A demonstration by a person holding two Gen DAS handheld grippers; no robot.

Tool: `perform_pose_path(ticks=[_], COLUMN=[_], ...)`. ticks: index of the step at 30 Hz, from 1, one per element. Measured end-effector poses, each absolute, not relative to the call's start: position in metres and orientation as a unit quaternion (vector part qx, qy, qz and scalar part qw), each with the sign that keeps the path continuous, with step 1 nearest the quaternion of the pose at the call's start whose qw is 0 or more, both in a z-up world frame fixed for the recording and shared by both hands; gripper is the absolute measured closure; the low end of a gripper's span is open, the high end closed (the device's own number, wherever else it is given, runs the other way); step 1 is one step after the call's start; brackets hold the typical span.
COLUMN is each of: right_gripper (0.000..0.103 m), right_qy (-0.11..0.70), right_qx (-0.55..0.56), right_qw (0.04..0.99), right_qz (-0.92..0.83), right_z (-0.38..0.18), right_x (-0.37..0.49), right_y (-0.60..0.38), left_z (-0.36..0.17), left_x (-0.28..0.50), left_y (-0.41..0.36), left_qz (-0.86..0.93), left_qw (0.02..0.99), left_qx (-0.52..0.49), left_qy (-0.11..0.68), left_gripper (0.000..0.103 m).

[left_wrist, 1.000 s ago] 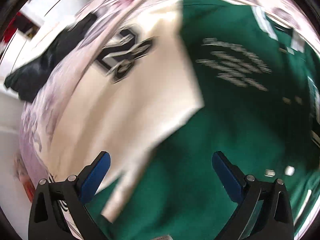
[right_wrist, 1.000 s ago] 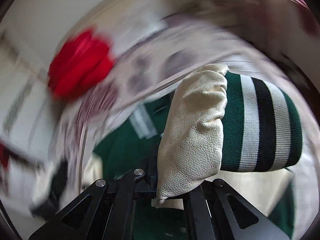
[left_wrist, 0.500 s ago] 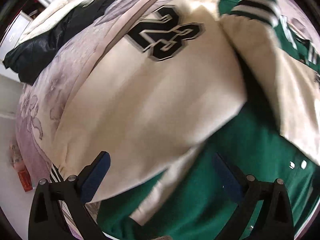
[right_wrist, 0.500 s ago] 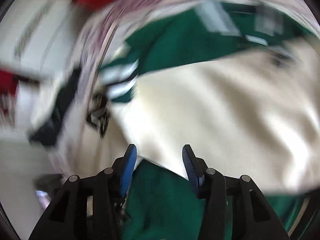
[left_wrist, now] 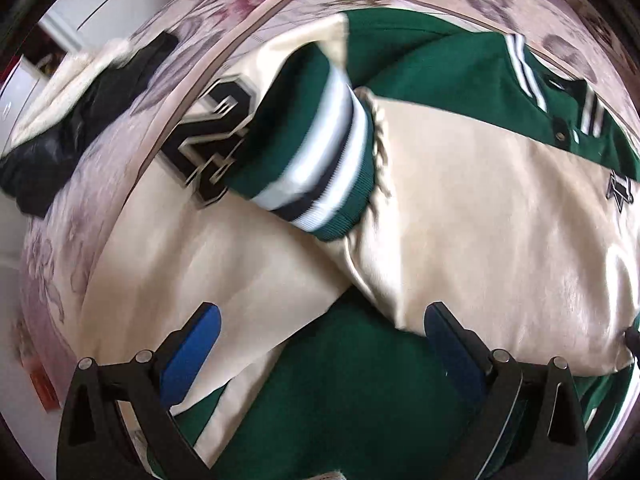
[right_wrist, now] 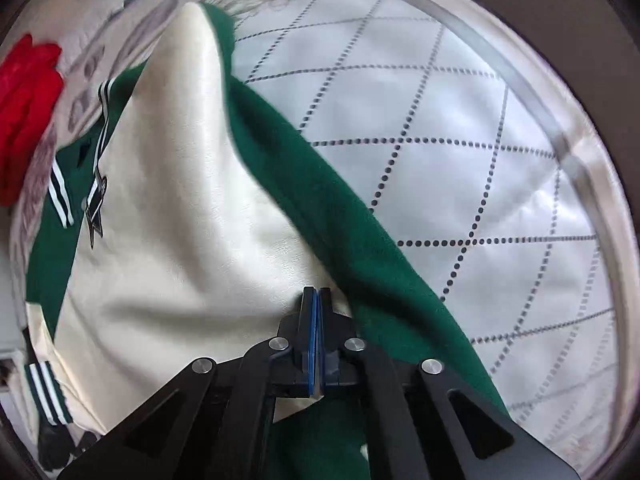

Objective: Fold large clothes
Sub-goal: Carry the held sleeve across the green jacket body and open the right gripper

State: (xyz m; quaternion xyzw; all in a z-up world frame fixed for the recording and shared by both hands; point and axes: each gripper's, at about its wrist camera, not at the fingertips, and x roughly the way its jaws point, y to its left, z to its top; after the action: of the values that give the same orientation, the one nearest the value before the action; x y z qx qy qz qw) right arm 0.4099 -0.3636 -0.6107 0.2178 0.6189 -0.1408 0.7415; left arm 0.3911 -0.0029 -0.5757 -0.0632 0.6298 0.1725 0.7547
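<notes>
Jacket (left_wrist: 344,400): matt green fleece, cream sleeves (left_wrist: 500,220) perhaps glossy leather.

Both views are fisheye, framed by a dark circular vignette; straight lines bow toward the rim, as in the dotted quilting of the white bedcover (right_wrist: 460,128). Illumination is soft, bright daylight, without hard shadows. In the left wrist view, motion blur smears the striped cuff (left_wrist: 320,152) and the black numeral (left_wrist: 208,140) of the jacket (left_wrist: 500,220); the floral bedspread (left_wrist: 60,240) near the rim is soft and washed out. A sheen runs along the cream sleeve (right_wrist: 192,120) in the right wrist view, where the red cloth (right_wrist: 24,112) at the bed's far left edge is oversaturated and blurred. Faint shading lies under the sleeve folds.
</notes>
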Motion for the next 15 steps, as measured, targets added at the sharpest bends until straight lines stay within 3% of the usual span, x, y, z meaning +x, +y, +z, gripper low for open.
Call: perform_pose_path(ticks=[2,4,5,10,15], right_gripper=[0.081,0.048,0.045,0.044,0.044], right_qy=[0.623,0.623,0.625,0.652,0.683], right_qx=[0.208,0.206,0.206,0.195,0.177], right_qw=[0.747,0.752,0.752,0.728,0.697], right_qz=[-0.101,-0.06,-0.034,0.085,0.127], right_z=[-0.589,-0.57,-0.564,-0.563,-0.595], right_x=[0.406,0.395,0.39,0.37,0.362], right_y=[-0.338,-0.306,-0.284,-0.191,-0.11], left_z=[-0.571,-0.565,-0.563,-0.564,-0.587], left_x=[0.373,0.346,0.333,0.248,0.162], left_y=[0.012,0.038,0.049,0.131,0.193], left_qz=[0.184,0.2,0.208,0.271,0.318], left_qw=[0.744,0.732,0.726,0.661,0.571], left_qx=[-0.084,-0.102,-0.11,-0.199,-0.372], left_qy=[0.636,0.644,0.647,0.671,0.659], left_gripper=[0.0,0.0,0.0,0.0,0.0])
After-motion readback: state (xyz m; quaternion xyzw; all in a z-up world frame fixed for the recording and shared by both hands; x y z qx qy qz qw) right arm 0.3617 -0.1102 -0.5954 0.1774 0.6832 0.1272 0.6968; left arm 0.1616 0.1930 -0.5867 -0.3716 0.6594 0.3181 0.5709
